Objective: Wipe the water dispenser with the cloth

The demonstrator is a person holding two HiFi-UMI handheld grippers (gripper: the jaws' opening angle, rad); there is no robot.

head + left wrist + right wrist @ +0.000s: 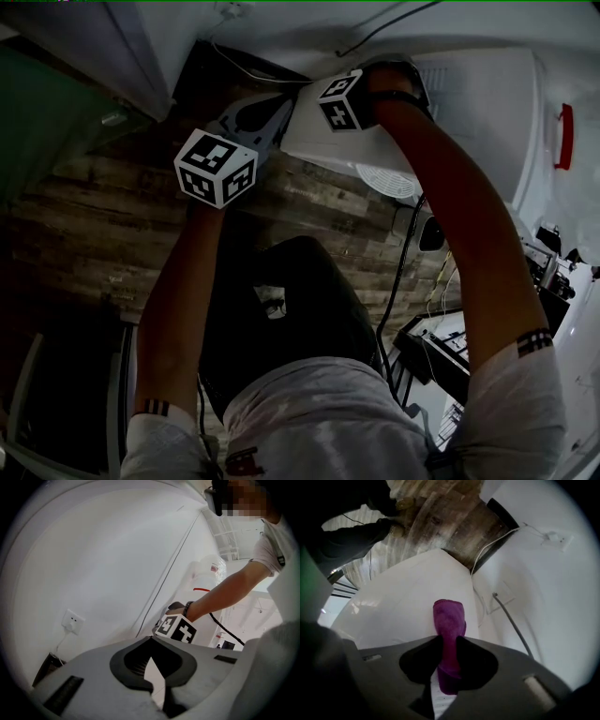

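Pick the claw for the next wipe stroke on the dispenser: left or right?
Right. The right claw is shut on the purple cloth at the dispenser; the left claw is shut and empty.

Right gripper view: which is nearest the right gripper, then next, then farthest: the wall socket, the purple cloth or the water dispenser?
1. Purple cloth, pinched in the right gripper.
2. Water dispenser, its white surface just past the cloth.
3. Wall socket, upper right on the wall.
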